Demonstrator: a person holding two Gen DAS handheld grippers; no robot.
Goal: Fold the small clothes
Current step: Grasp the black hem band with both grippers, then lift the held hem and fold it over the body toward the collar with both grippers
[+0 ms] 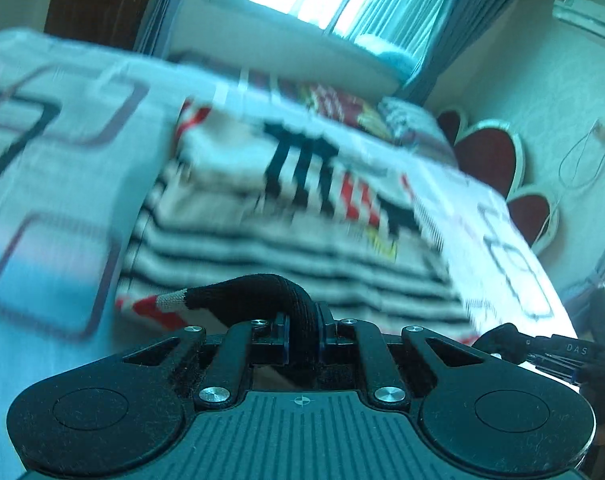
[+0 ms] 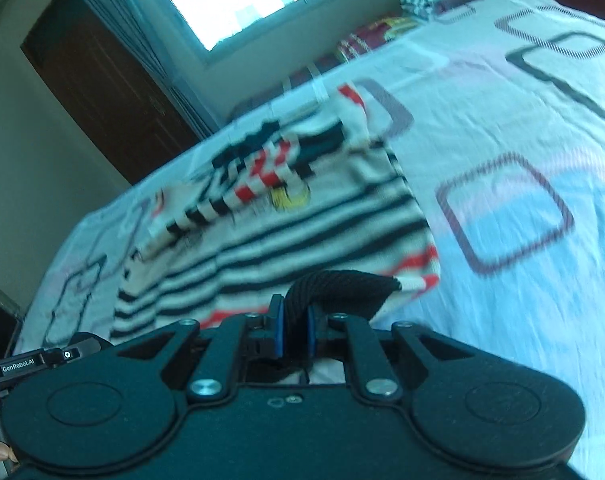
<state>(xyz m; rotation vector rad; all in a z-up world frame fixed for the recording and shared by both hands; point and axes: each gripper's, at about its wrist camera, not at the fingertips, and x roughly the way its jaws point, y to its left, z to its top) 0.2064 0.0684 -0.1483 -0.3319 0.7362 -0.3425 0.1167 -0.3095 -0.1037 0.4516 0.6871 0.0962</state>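
Both grippers pinch the near hem of the sweater, ready to carry it toward the far end.

The left gripper [image 1: 302,330] and right gripper [image 2: 293,330] each have their jaws clamped on the black ribbed hem band at the near corners of the cream knitted sweater with black stripes and red trim [image 1: 286,240], which lies flat on the white bedsheet printed with rounded squares [image 1: 54,184]. Its long axis runs straight away from the fingers, collar end far toward the window, so the fold likely goes forward, both hands equally near.
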